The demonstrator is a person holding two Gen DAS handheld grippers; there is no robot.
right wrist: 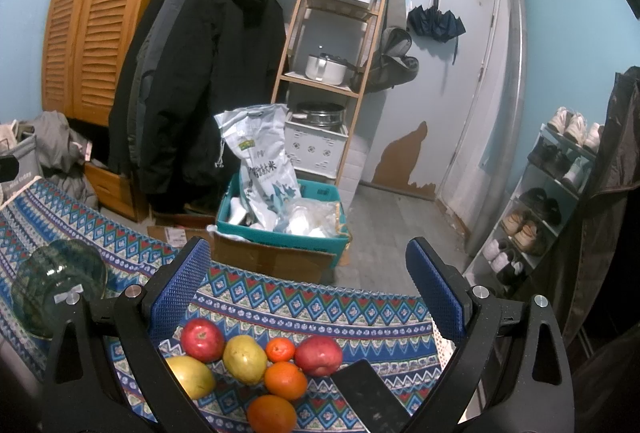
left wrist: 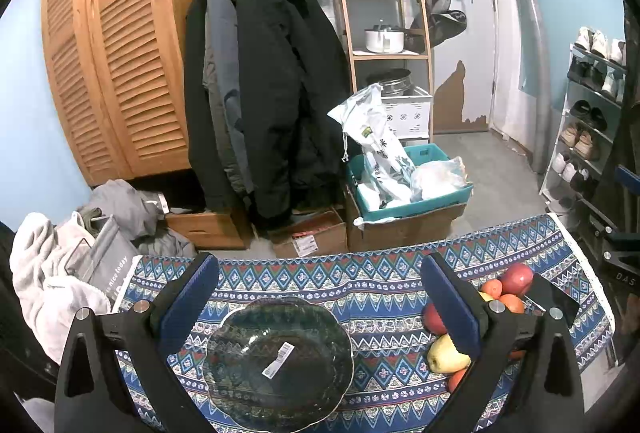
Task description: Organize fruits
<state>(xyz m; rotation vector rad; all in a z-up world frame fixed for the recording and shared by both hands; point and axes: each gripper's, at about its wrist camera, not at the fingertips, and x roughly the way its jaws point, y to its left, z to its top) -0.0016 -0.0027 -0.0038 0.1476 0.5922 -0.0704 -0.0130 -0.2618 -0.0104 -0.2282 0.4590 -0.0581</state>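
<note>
A dark green glass bowl (left wrist: 280, 361) with a white sticker lies empty on the patterned cloth, just under my open left gripper (left wrist: 318, 297). To its right lies a cluster of fruit: a yellow apple (left wrist: 444, 355), a red apple (left wrist: 517, 279) and oranges. In the right wrist view the same fruit lies between the fingers of my open right gripper (right wrist: 308, 285): two red apples (right wrist: 202, 339) (right wrist: 319, 355), two yellow apples (right wrist: 245, 359) (right wrist: 188, 377) and three oranges (right wrist: 285, 380). The glass bowl (right wrist: 56, 289) sits at the left there.
A black phone (right wrist: 370, 397) lies on the cloth (right wrist: 320, 309) right of the fruit. Beyond the table's far edge stand cardboard boxes, a teal crate (left wrist: 412, 189) with bags, hanging coats, a wooden shelf and a shoe rack (right wrist: 532, 209).
</note>
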